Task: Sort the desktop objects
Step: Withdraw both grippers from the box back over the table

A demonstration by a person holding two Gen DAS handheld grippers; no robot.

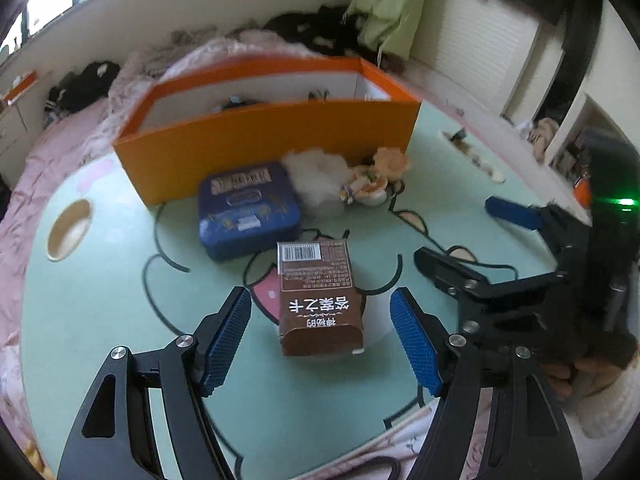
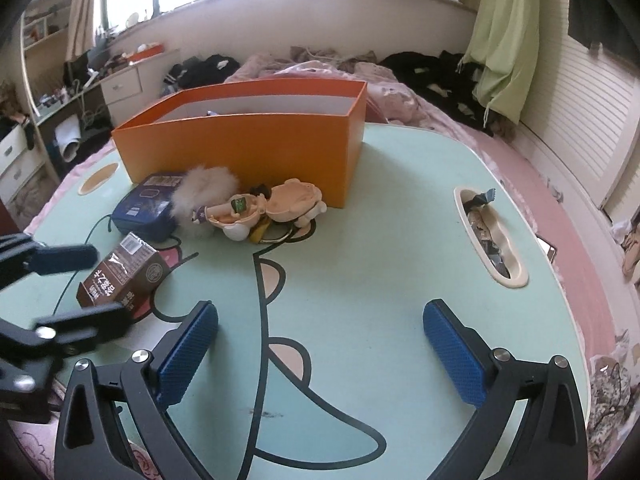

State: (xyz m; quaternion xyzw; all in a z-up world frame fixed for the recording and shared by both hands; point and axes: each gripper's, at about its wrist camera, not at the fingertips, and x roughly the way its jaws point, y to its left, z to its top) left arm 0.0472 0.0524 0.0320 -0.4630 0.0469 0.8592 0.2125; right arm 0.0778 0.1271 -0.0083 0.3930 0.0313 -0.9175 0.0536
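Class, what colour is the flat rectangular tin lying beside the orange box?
Dark blue; the flat rectangular tin shows best in the left wrist view.

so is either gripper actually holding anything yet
Nothing is held. The left gripper is open with its fingers on either side of the brown carton, not touching it; the right gripper is open over bare table.

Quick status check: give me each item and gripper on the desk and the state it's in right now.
left gripper: open, straddling the carton, not gripping
right gripper: open, holding nothing
brown carton: lying flat
blue tin: lid shut, flat
orange box: open-topped, upright
fluffy pompom: loose beside the tin
figurine keychain: lying on its side
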